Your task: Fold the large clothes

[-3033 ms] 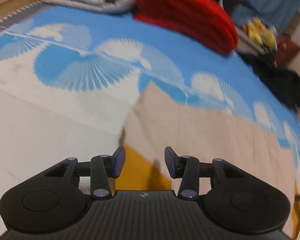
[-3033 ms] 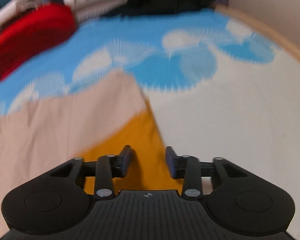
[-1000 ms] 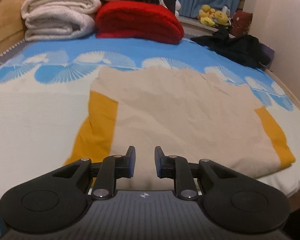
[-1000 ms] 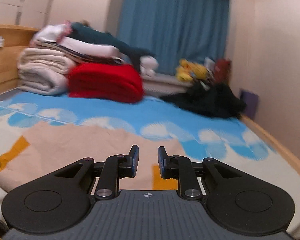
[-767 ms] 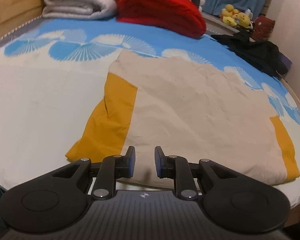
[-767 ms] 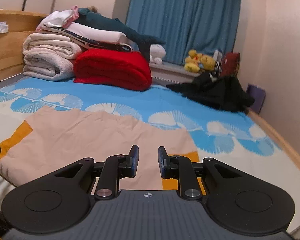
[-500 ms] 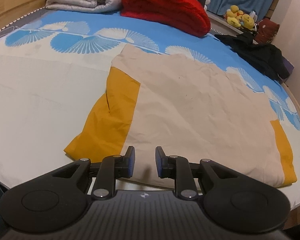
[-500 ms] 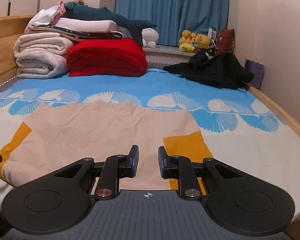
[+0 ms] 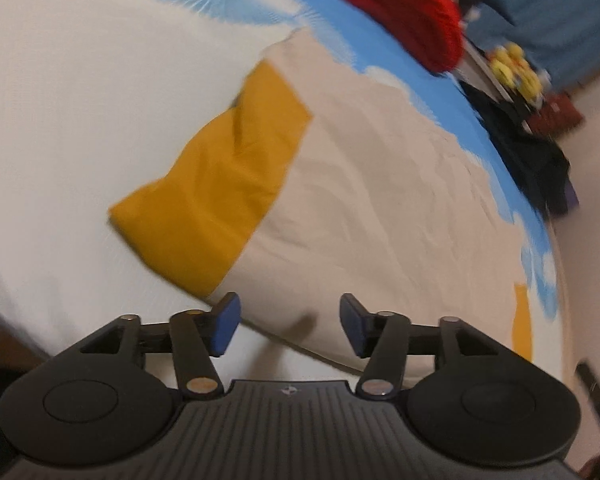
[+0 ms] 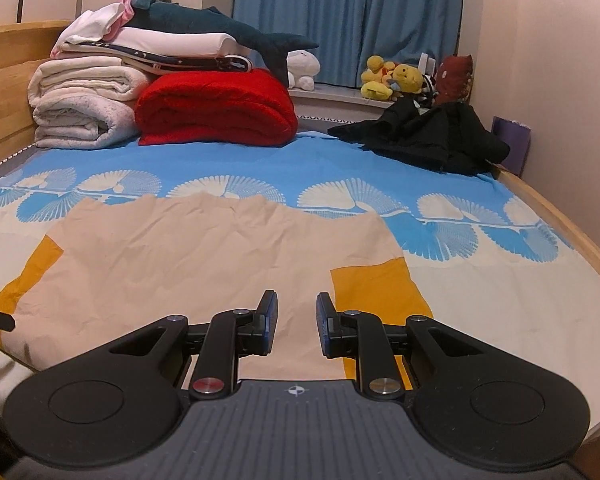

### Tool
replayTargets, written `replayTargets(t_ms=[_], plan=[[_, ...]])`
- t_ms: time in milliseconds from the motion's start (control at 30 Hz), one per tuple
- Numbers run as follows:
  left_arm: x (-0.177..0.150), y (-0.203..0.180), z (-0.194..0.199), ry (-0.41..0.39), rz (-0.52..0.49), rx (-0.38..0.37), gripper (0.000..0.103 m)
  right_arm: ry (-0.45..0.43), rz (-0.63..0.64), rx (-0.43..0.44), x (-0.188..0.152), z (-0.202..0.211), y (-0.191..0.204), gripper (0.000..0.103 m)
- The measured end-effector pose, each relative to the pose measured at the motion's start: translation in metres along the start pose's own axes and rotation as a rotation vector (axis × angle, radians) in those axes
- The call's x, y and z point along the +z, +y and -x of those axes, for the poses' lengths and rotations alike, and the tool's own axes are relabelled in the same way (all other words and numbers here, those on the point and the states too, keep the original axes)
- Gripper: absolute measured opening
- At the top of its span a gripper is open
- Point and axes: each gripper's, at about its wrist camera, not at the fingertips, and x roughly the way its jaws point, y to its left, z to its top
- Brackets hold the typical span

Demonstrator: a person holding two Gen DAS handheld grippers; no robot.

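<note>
At the far left of the right wrist view, a wooden headboard [image 10: 4, 92] backs a stack of folded white and grey blankets [image 10: 80, 108], with a folded red fleece blanket [image 10: 216, 110] beside it and a dark teal plush shark [image 10: 220, 28] lying across the top of the pile. In front of them, spread flat on the white and blue fan-patterned bedsheet [image 10: 500, 292], lies the large beige garment with mustard-yellow sleeves [image 10: 204, 256], one sleeve at each side edge.

The black left gripper [image 9: 288, 322] hangs over the near hem of this garment [image 9: 380, 184], close to its left mustard sleeve; its blue-padded fingers are spread wide apart with nothing between them. That view is blurred.

The black right gripper [image 10: 292, 324] sits low over the garment's near edge, just left of the right mustard sleeve. Its fingers stand a narrow gap apart, holding nothing.

Further right, a crumpled black garment [image 10: 428, 140] lies at the far corner of the bed, with yellow plush toys [image 10: 388, 78] on the sill behind it, in front of the blue curtain [image 10: 348, 12].
</note>
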Motion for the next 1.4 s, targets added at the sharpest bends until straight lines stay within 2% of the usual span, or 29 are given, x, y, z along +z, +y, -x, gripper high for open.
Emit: replayTargets(t_ms=[300,500,633,767,833,900,1000,1200,1400], plan=[[0.010,0.030,-0.017,0.010,0.228,0.068,0.066,-0.008,0.021,0.043,-0.001,0.003,0.001,0.022],[0.008,0.045,-0.024,-0.062,0.369,0.026,0.066,-0.010,0.014,0.056,0.000,0.005,-0.002,0.023],[0.006,0.046,-0.028,-0.113,0.402,-0.005,0.065,-0.007,-0.007,0.058,0.001,0.005,-0.007,0.023],[0.011,0.045,-0.032,-0.144,0.387,-0.013,0.062,0.002,-0.045,0.077,0.002,0.003,-0.010,0.023],[0.012,0.044,-0.034,-0.147,0.380,-0.014,0.048,0.012,-0.073,0.105,0.002,0.001,-0.011,0.023],[0.012,0.043,-0.035,-0.153,0.370,-0.024,0.024,0.024,-0.092,0.141,0.002,0.000,-0.008,0.023],[0.015,0.034,-0.025,-0.185,0.314,-0.027,0.010,0.025,-0.080,0.187,0.003,-0.001,0.005,0.023],[0.033,0.011,0.029,-0.248,0.193,-0.067,0.003,0.035,-0.028,0.252,0.008,-0.008,0.047,0.023],[0.056,-0.004,0.083,-0.252,-0.043,-0.011,0.002,0.074,-0.015,0.317,0.012,-0.020,0.090,0.023]])
